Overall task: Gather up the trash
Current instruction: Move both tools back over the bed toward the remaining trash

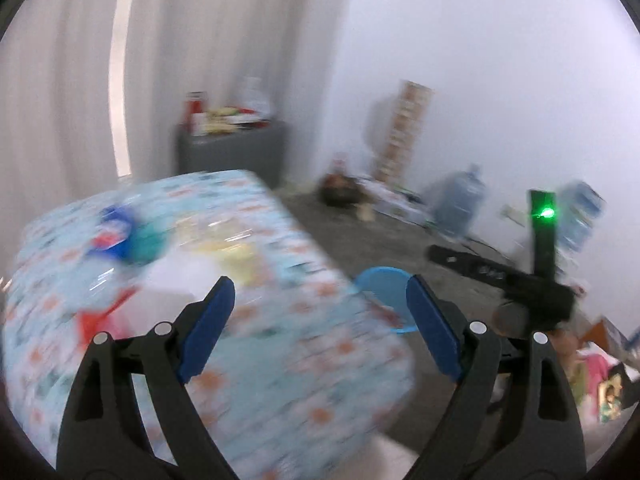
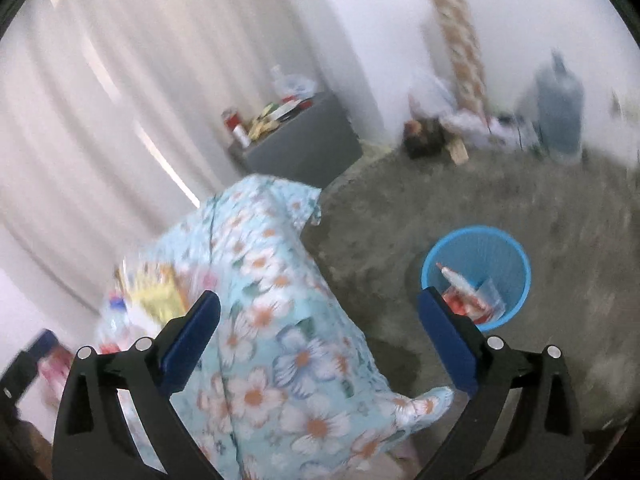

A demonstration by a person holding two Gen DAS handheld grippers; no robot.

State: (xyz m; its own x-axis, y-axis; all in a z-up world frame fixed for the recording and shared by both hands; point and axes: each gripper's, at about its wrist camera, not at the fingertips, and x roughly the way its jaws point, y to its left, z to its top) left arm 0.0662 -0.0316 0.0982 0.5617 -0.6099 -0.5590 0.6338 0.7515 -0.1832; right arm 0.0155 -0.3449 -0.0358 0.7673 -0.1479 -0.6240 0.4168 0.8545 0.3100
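A blue trash bin (image 2: 480, 252) stands on the grey floor to the right of a table with a floral cloth (image 2: 288, 320). It holds red-and-white wrappers and clear plastic (image 2: 468, 296). Its rim shows in the left wrist view (image 1: 380, 284) behind the table's corner. Blurred trash lies on the table: a blue-and-red packet (image 1: 114, 236), a yellow packet (image 1: 236, 256) (image 2: 158, 292), something red (image 1: 96, 320). My left gripper (image 1: 320, 320) is open and empty over the table. My right gripper (image 2: 318, 332) is open and empty above the table's edge.
The other gripper's black body with a green light (image 1: 542, 240) is at the right in the left wrist view. A grey cabinet (image 2: 304, 144) with clutter stands by the curtain. Water jugs (image 2: 558, 116) and boxes line the far wall.
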